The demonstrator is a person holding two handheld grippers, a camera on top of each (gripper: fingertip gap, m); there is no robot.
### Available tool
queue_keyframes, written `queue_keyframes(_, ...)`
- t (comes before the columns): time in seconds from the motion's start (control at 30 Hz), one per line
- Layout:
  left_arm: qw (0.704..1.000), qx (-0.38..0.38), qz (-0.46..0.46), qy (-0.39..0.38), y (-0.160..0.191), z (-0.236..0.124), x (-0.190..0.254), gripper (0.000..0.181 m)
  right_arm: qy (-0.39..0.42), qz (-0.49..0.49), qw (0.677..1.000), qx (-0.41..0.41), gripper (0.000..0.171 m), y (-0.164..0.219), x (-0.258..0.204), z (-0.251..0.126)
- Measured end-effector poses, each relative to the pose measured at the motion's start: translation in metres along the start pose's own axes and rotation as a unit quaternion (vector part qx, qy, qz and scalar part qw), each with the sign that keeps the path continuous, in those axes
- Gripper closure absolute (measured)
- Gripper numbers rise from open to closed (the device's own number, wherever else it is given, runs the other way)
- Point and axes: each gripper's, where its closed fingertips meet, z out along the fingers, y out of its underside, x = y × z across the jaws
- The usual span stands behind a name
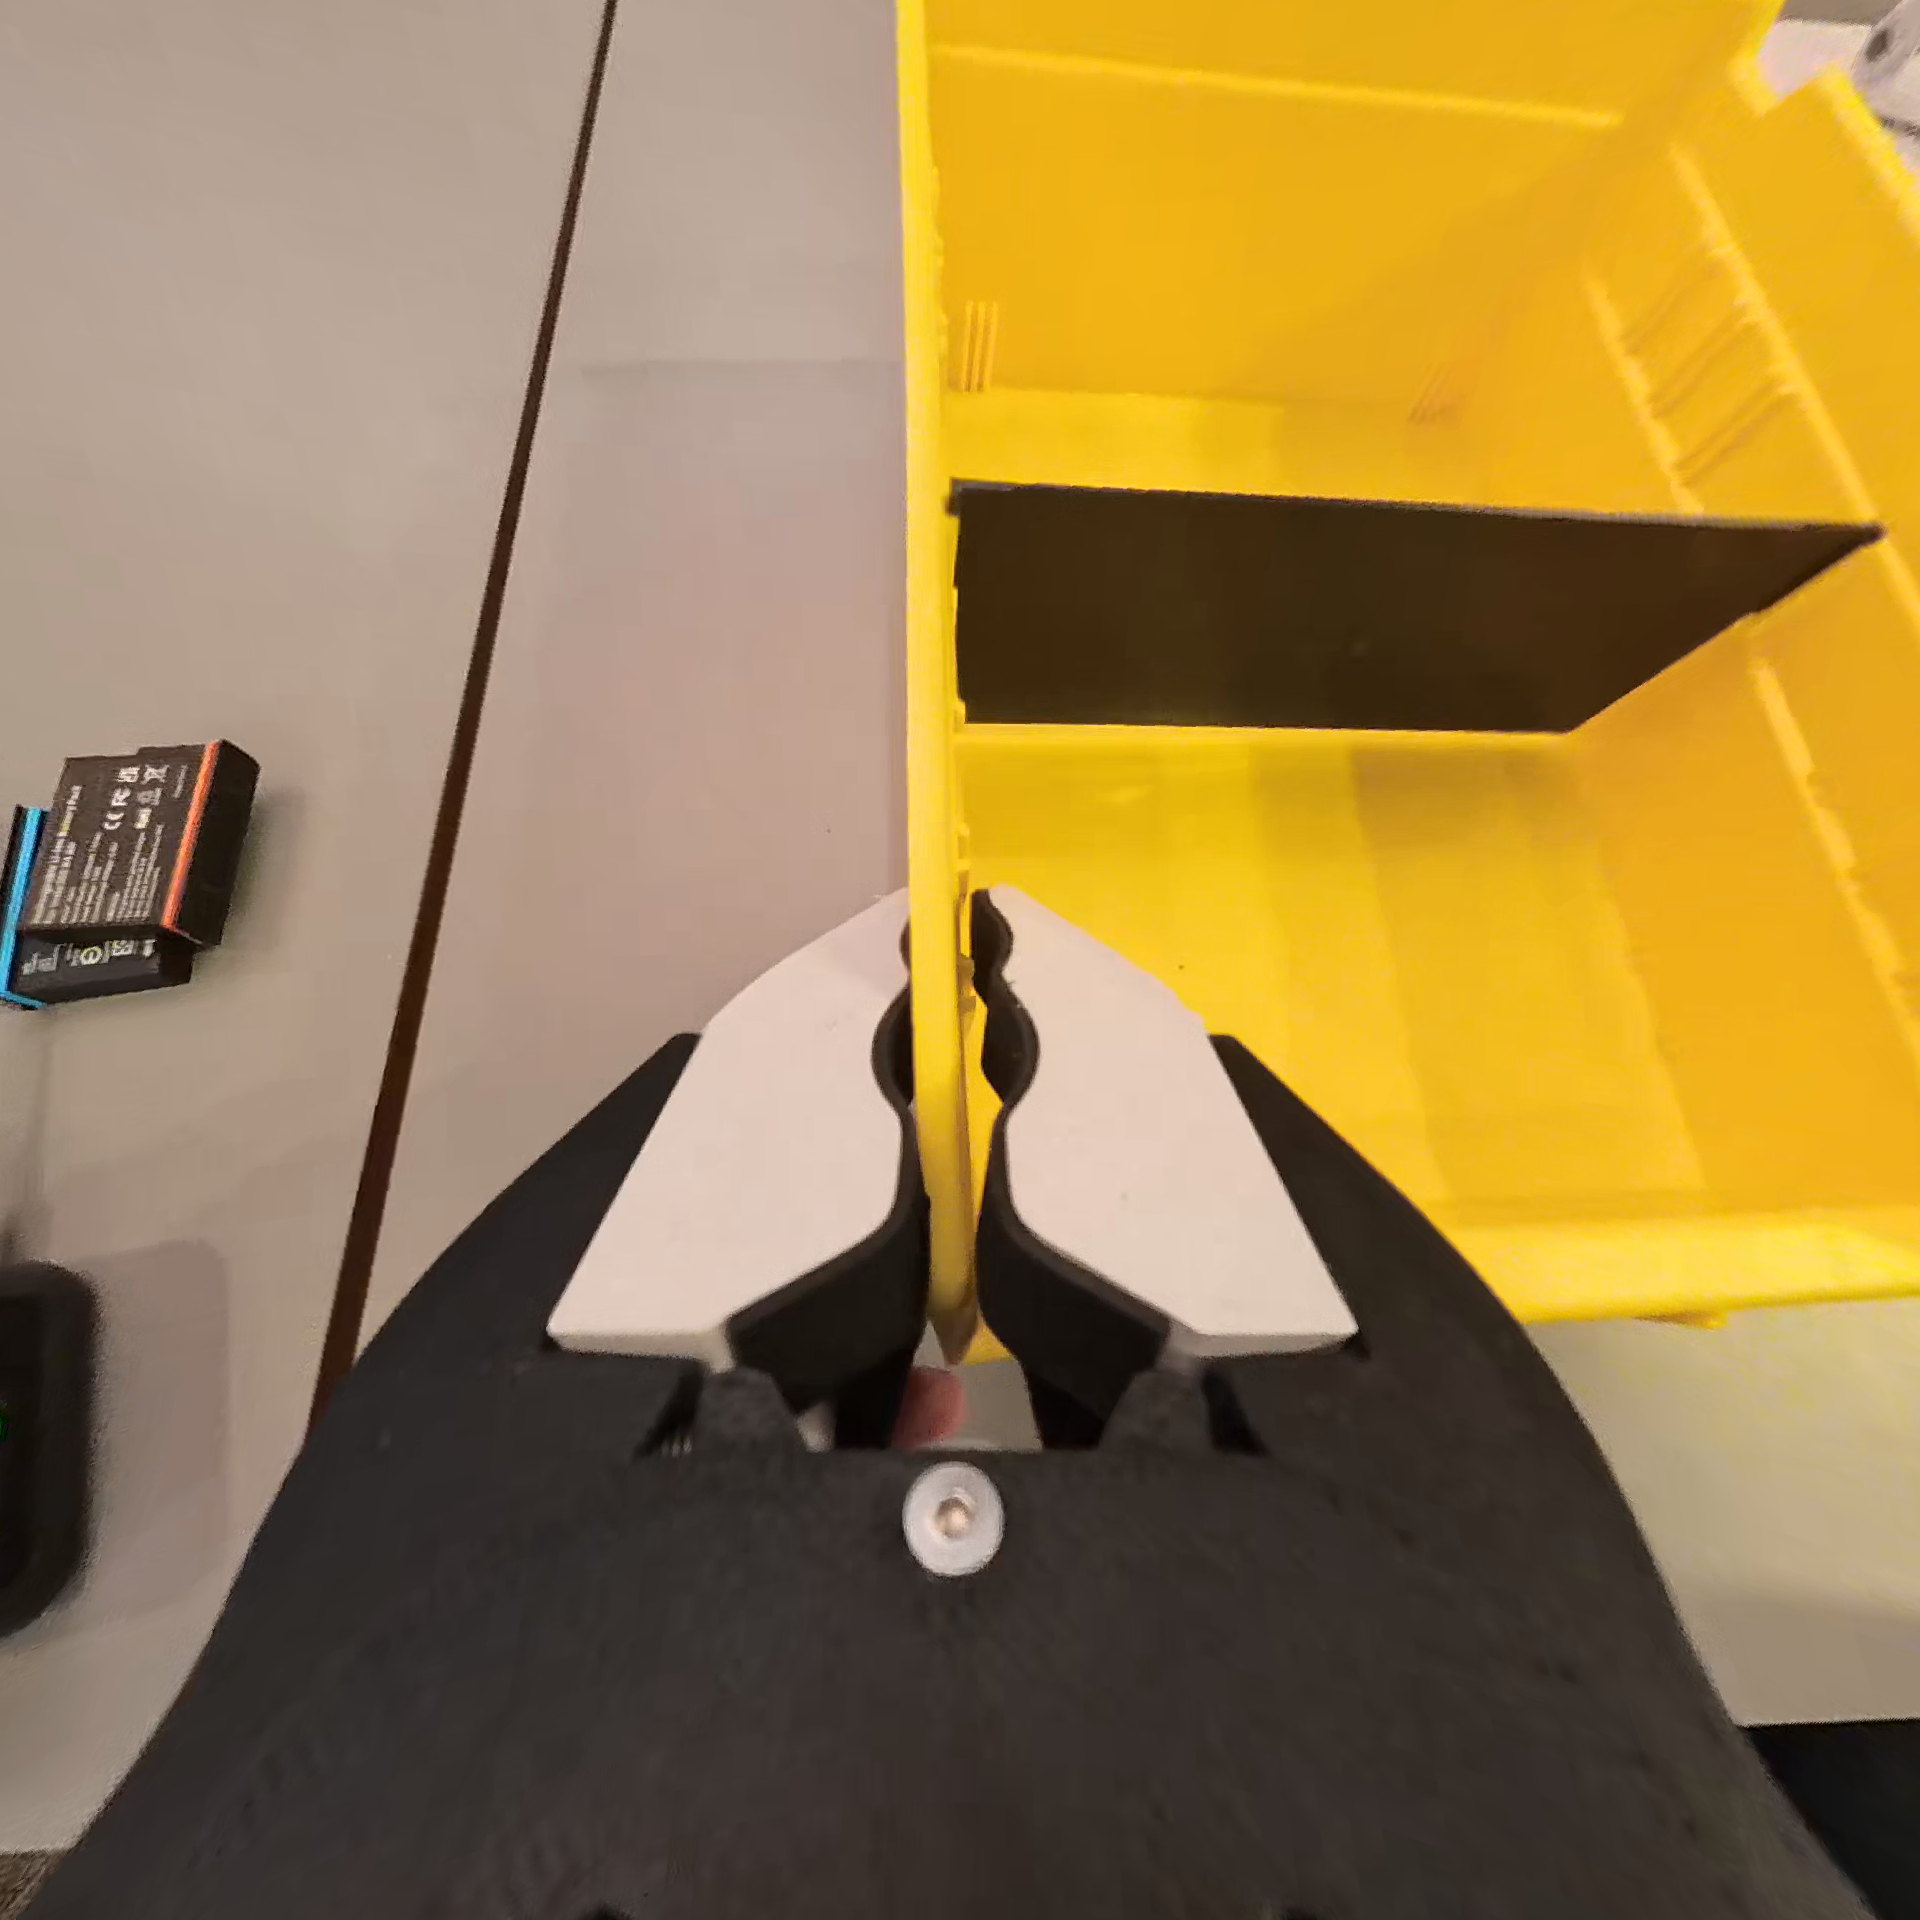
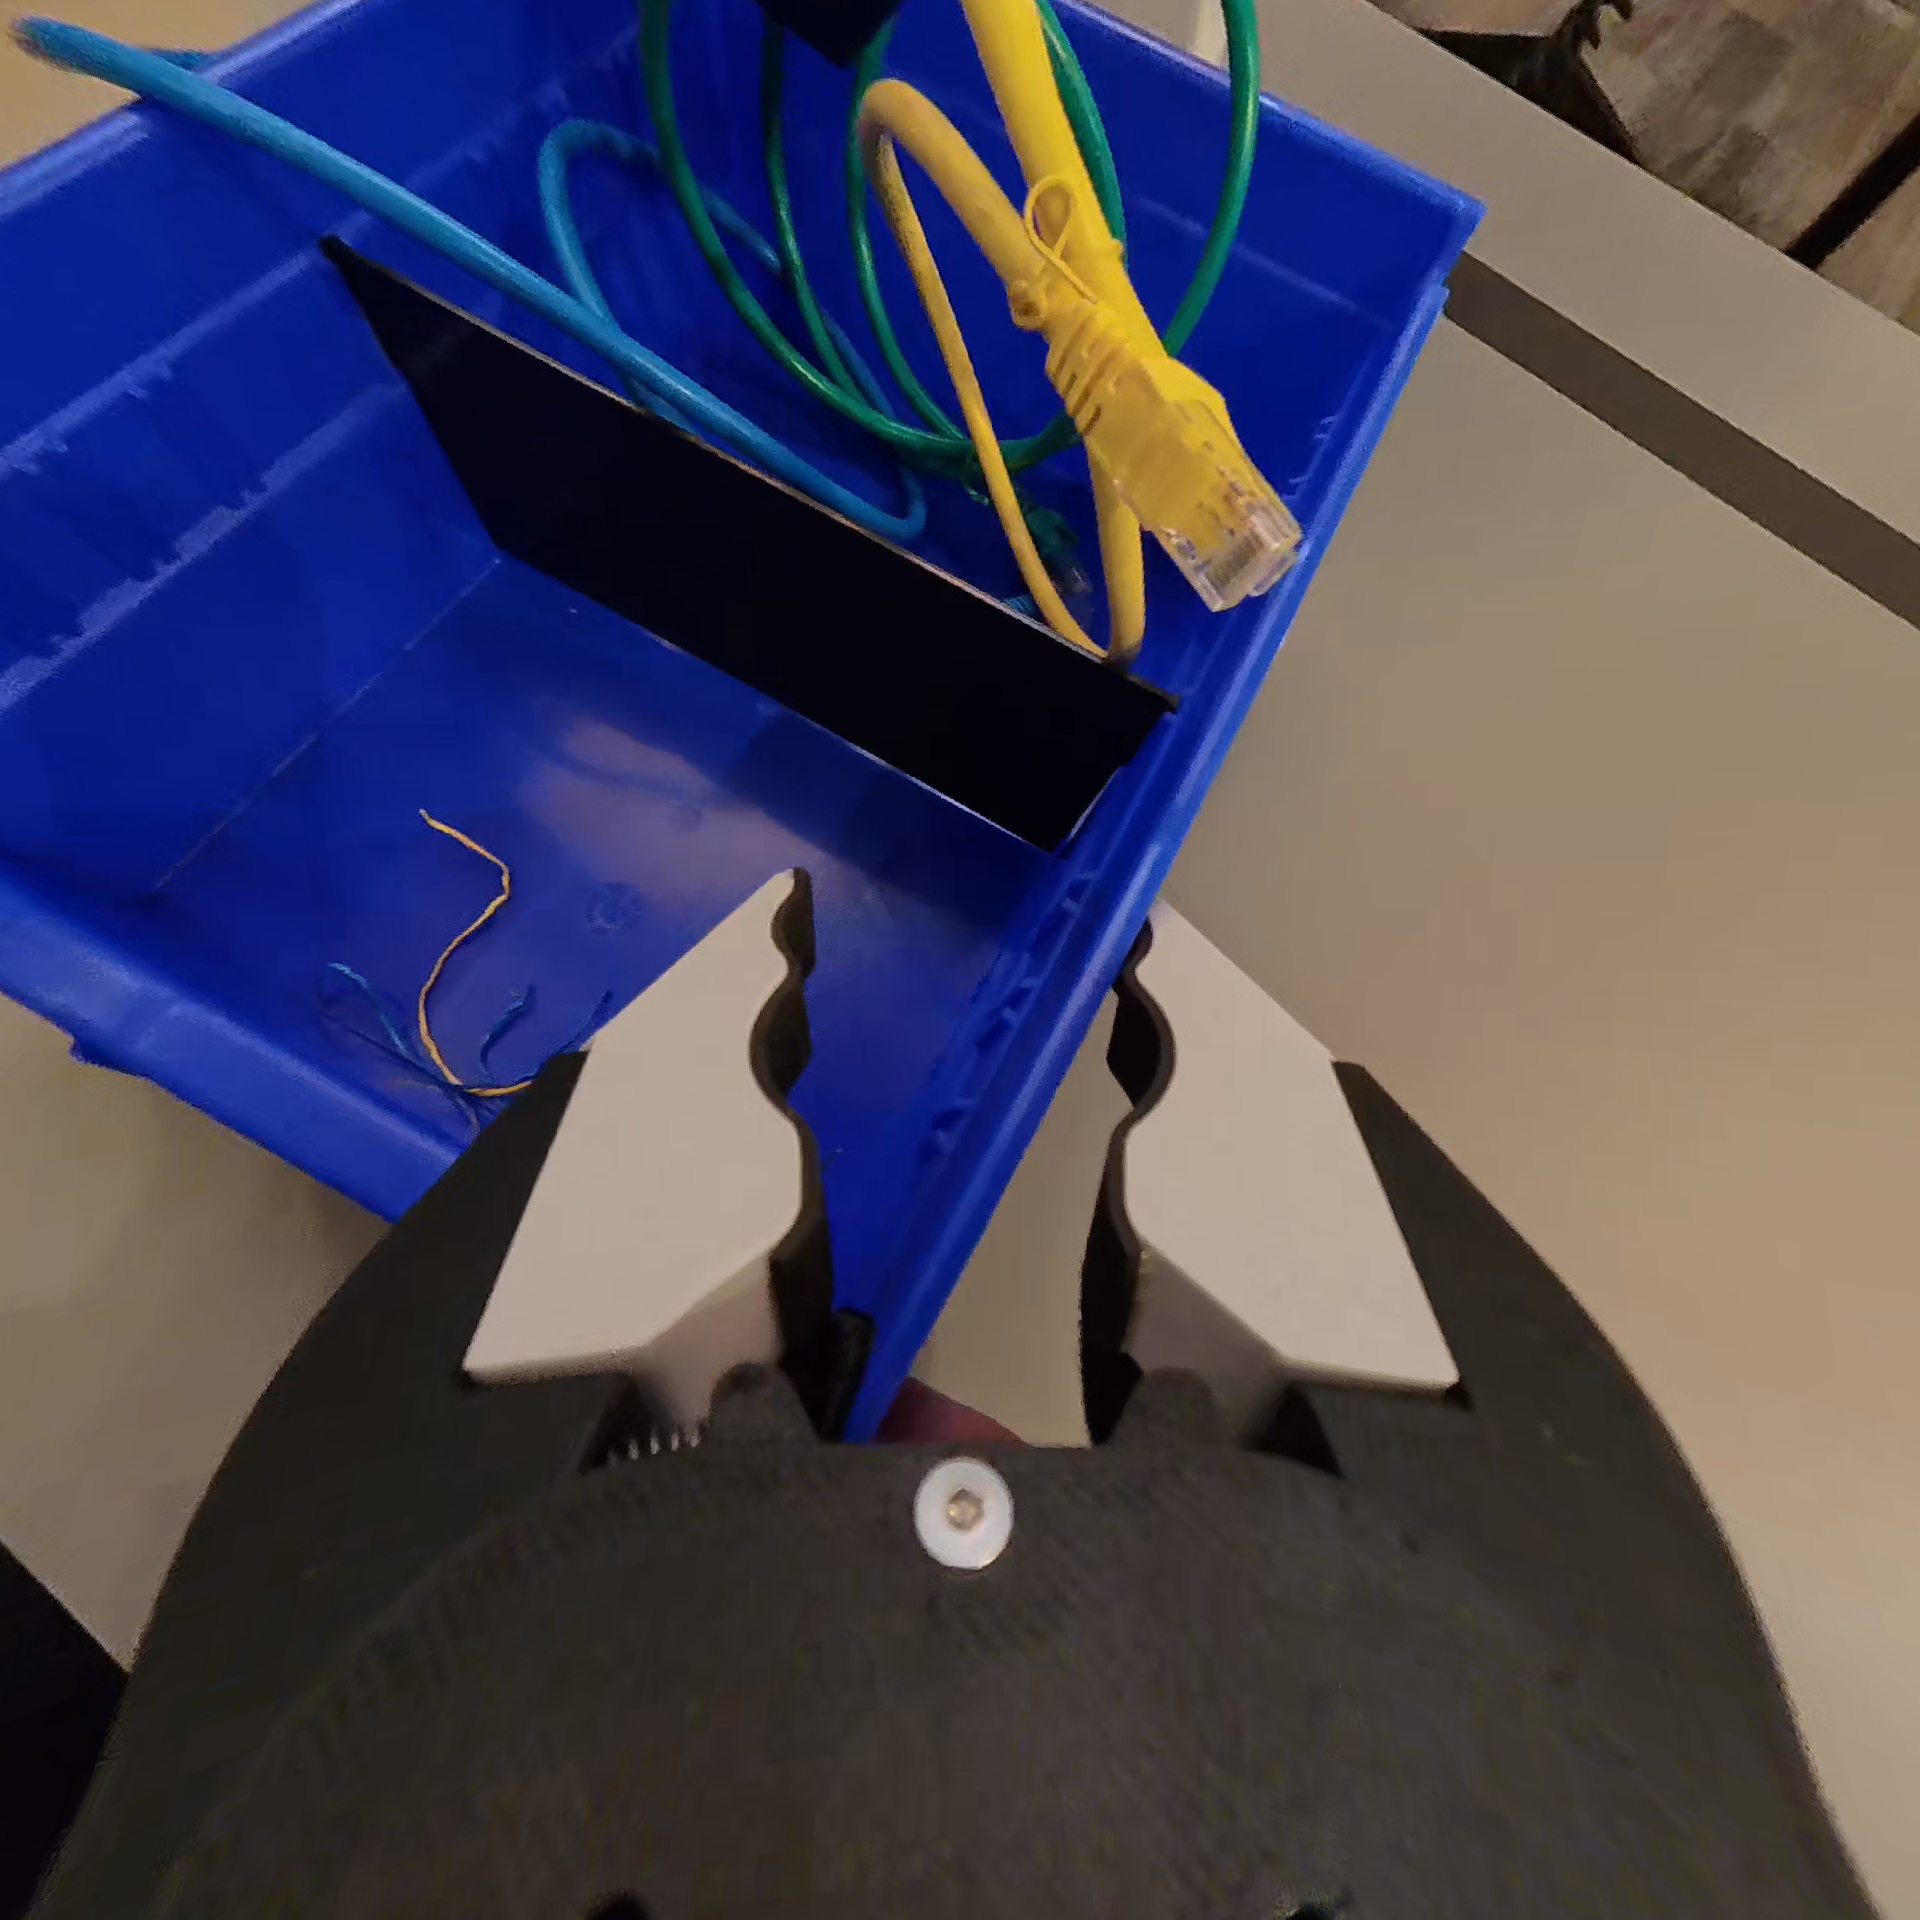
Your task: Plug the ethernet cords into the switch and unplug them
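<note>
In the left wrist view my left gripper [image 1: 943, 904] is shut on the left wall [image 1: 928, 623] of a yellow bin [image 1: 1403, 987]; both pads press on the thin wall. A black divider [image 1: 1351, 613] crosses the bin. In the right wrist view my right gripper [image 2: 971, 899] is open and straddles the right wall [image 2: 1049, 997] of a blue bin [image 2: 260, 623], one finger [image 2: 665, 1091] inside and one outside, with a gap at the inner pad. Behind a black divider [image 2: 779, 561] lie a yellow ethernet cord [image 2: 1174, 457], a green cord [image 2: 831, 343] and a blue cord [image 2: 416, 229]. No switch shows.
Loose thin wire strands [image 2: 457, 966] lie in the blue bin's near compartment. Two black battery packs [image 1: 135, 862] and a dark object [image 1: 42, 1444] lie on the grey table left of the yellow bin. A dark seam [image 1: 499, 623] runs along the table. The gap from one gripper's tips to the other's is roughly 70 cm. Between my left fingertips and the dark seam [image 1: 499, 623] there is roughly 20 cm.
</note>
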Motion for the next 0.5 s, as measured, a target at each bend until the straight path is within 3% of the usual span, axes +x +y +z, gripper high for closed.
queue_keyframes(0.3, 0.997, 0.074, -0.01, -0.01, -0.03, -0.029, 0.003, 0.176, -0.055, -0.007, 0.998, 0.023, 0.097, -0.041, -0.067, 0.045)
queue_keyframes(0.5, 0.994, 0.108, -0.007, -0.027, -0.041, -0.052, -0.005, 0.177, -0.082, -0.016, 0.996, 0.035, 0.092, -0.068, -0.106, 0.072)
